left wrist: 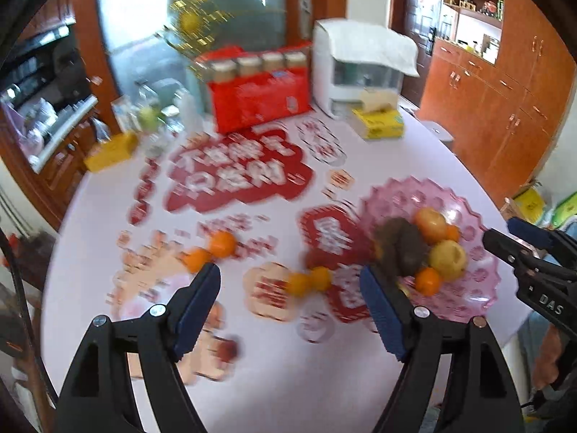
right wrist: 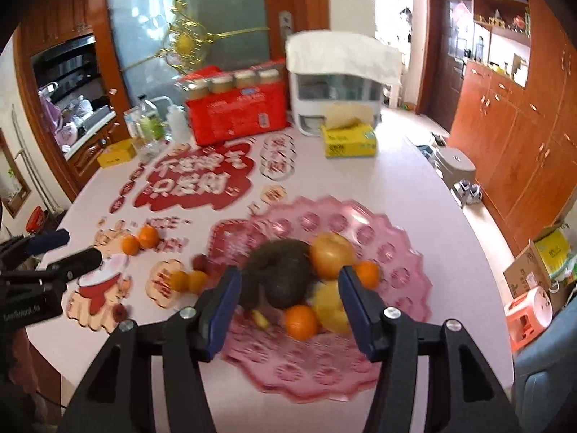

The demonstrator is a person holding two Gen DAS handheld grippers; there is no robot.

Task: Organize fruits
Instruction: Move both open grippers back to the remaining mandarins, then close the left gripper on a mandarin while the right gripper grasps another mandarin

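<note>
Gathering loose fruit into the pink plate (right wrist: 407,281) appears to be the step in hand, with both grippers empty between placements. The left gripper (left wrist: 290,306) stands released, nothing between its blue pads, and hangs above the worktop (left wrist: 389,151) with a pair of small oranges (left wrist: 310,281) lying in the gap ahead of its fingertips, just left of the plate. A second pair of oranges (left wrist: 211,249) lies further left, near the tip of its left finger. The right gripper (right wrist: 288,306) is likewise released and holds nothing; it hangs over the near side of the plate, which carries a dark brown fruit (right wrist: 281,274), a large orange-yellow fruit (right wrist: 331,252), a yellow fruit (right wrist: 330,303) and two small oranges. Small red fruits (right wrist: 200,261) also lie on the worktop beside the plate's left rim; blur hides their exact count. Judged from this layout, the task is partly done: several pieces remain outside the plate. The next move calls for lowering a gripper over one loose orange, centring it between the pads, and closing gently so that its touching neighbour is not knocked away. Round fruit is likely to roll if nudged.
</note>
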